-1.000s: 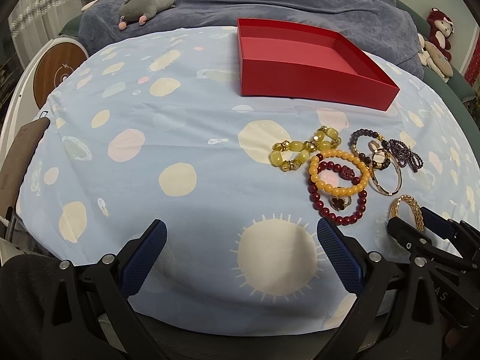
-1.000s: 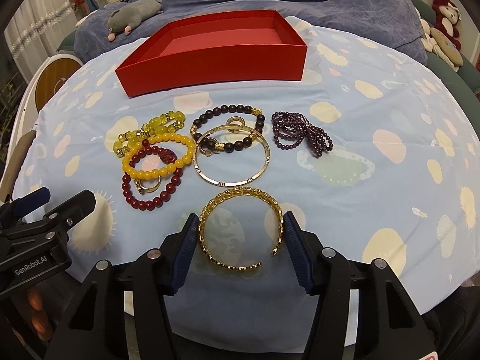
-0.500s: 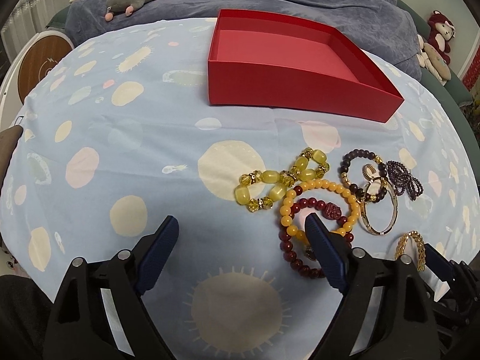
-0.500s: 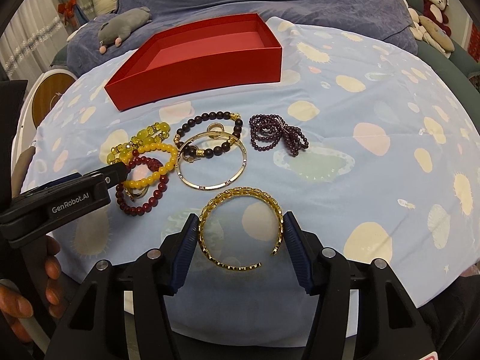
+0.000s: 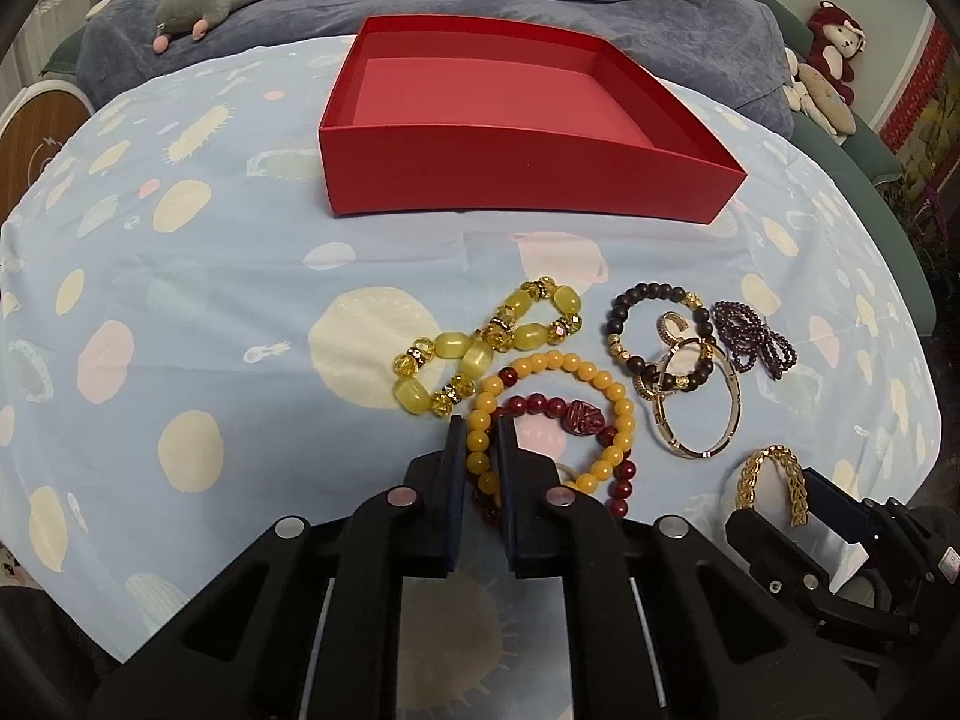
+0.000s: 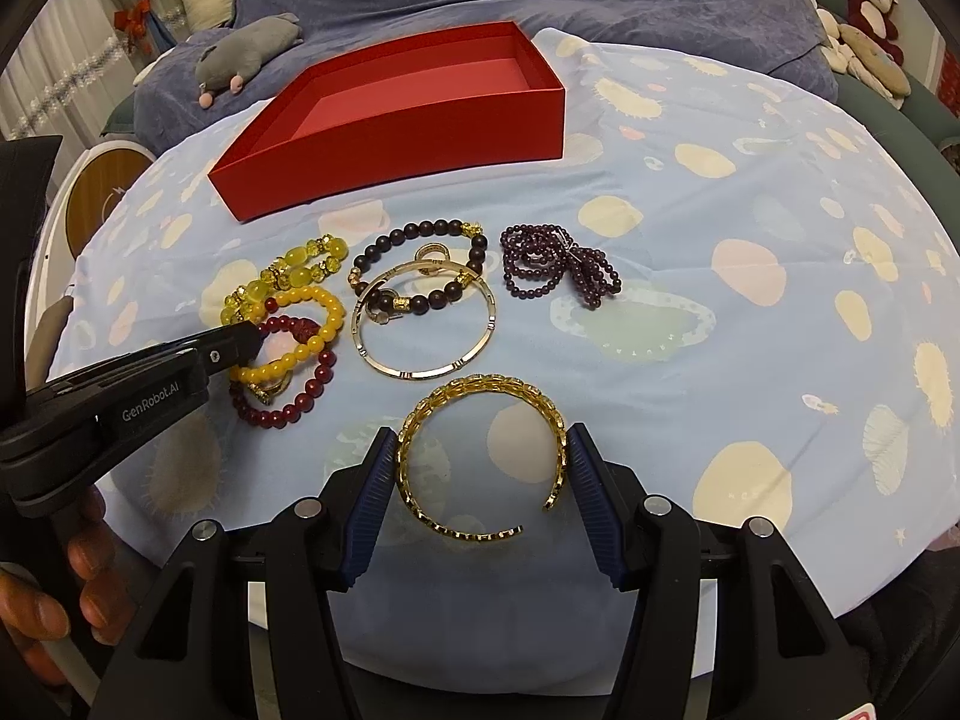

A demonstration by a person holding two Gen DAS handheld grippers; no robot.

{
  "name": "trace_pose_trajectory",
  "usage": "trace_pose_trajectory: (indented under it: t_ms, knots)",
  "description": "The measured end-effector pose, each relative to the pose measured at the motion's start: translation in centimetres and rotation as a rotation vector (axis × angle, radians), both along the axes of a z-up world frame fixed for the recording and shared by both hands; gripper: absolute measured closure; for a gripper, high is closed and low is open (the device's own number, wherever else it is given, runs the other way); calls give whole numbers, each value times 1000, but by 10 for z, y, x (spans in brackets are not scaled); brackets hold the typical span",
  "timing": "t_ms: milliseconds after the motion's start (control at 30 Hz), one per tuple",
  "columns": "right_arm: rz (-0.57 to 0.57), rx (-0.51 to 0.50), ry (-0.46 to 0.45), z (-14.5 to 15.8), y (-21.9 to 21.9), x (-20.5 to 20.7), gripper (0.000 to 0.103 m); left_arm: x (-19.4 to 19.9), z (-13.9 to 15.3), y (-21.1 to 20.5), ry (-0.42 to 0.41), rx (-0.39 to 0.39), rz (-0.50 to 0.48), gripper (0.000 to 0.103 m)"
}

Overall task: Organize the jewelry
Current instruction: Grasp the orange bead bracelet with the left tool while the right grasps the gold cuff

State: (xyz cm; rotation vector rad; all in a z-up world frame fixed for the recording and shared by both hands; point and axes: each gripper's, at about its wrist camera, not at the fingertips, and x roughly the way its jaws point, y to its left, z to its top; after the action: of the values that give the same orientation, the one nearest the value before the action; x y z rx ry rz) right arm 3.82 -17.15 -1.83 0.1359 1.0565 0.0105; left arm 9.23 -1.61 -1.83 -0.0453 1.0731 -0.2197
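A red open box [image 5: 510,114] stands empty at the far side; it also shows in the right wrist view [image 6: 390,120]. Several bracelets lie in front of it. My left gripper [image 5: 480,438] is shut on the orange-yellow bead bracelet [image 5: 600,384], which lies over a dark red bead bracelet [image 5: 540,405]. In the right wrist view the left gripper [image 6: 252,336] grips that orange-yellow bracelet [image 6: 318,336]. My right gripper [image 6: 480,456] is shut on a gold chain cuff [image 6: 480,390], its pads touching both sides of the cuff. The cuff shows in the left wrist view [image 5: 774,474].
A yellow-green bead bracelet [image 5: 480,354], a dark brown bead bracelet [image 5: 654,330], a thin gold bangle [image 6: 426,318] and a purple bead strand [image 6: 558,270] lie on the spotted blue cloth [image 5: 180,300]. Plush toys [image 5: 204,0] lie on the blue blanket behind.
My left gripper moved forward to the bracelets and closed on the orange-yellow bead bracelet. My right gripper stayed around the gold cuff.
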Motion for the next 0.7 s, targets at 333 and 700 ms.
trace_pose_trajectory:
  t_ms: [333,700]
  knots:
    - [12,6,-38,27,-3,-3,48,-12,31,8,-19,-63,13,96]
    - [82,14,-98,72,-2,35,48,9,93,11,-86,-122,-45,96]
